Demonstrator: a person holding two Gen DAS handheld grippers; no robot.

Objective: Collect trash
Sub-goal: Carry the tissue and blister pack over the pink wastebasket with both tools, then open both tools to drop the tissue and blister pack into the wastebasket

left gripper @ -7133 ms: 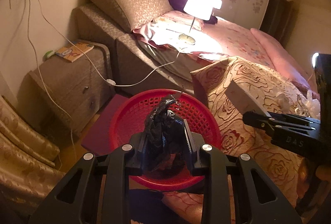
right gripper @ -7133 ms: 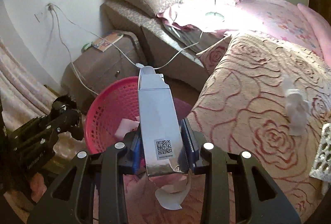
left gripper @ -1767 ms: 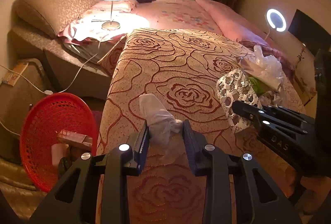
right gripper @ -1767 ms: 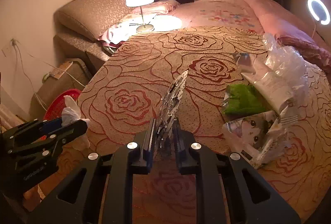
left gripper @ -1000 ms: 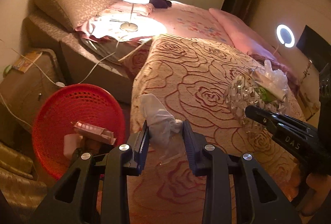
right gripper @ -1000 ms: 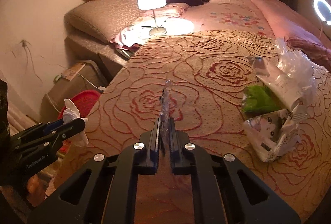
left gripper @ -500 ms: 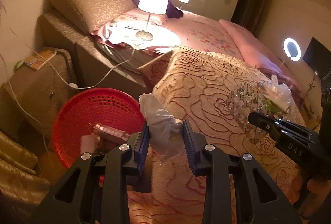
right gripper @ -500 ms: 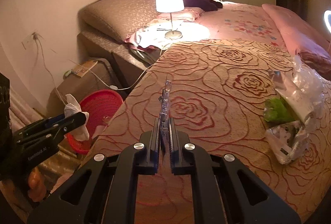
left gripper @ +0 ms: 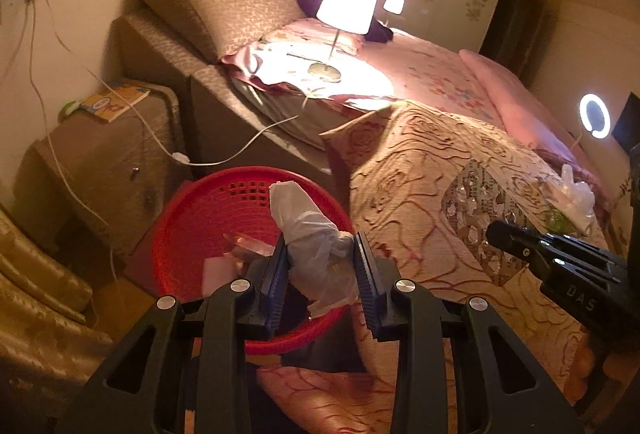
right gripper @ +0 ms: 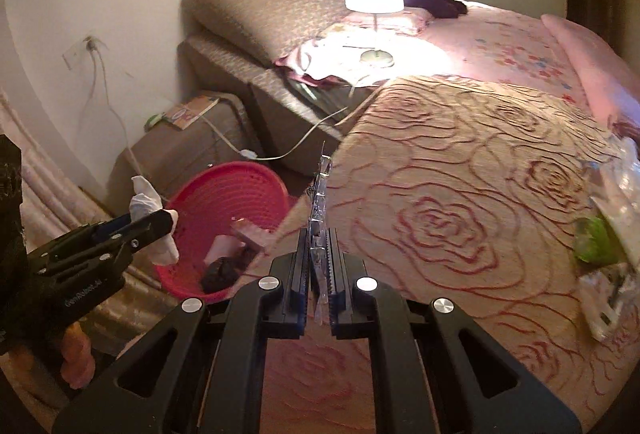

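My left gripper (left gripper: 320,268) is shut on a crumpled white tissue (left gripper: 310,230) and holds it over the red basket (left gripper: 188,218) on the floor beside the bed. The tissue also shows in the right wrist view (right gripper: 150,211). The basket (right gripper: 224,193) holds a carton, a pink scrap and a black bag. My right gripper (right gripper: 319,258) is shut on a thin clear patterned plastic wrapper (right gripper: 320,201), held edge-on above the bed's edge. From the left wrist view the wrapper (left gripper: 476,209) hangs over the rose bedspread.
More wrappers and a green packet (right gripper: 596,238) lie at the right of the rose bedspread (right gripper: 460,193). A lit lamp (left gripper: 348,9) stands on the bed. A nightstand (left gripper: 104,153) with a book and cables stands behind the basket. A curtain (left gripper: 36,274) is at the left.
Both grippers have swung left from over the bed toward the basket. The tissue is now above the basket, and the wrapper has come nearer the bed's edge.
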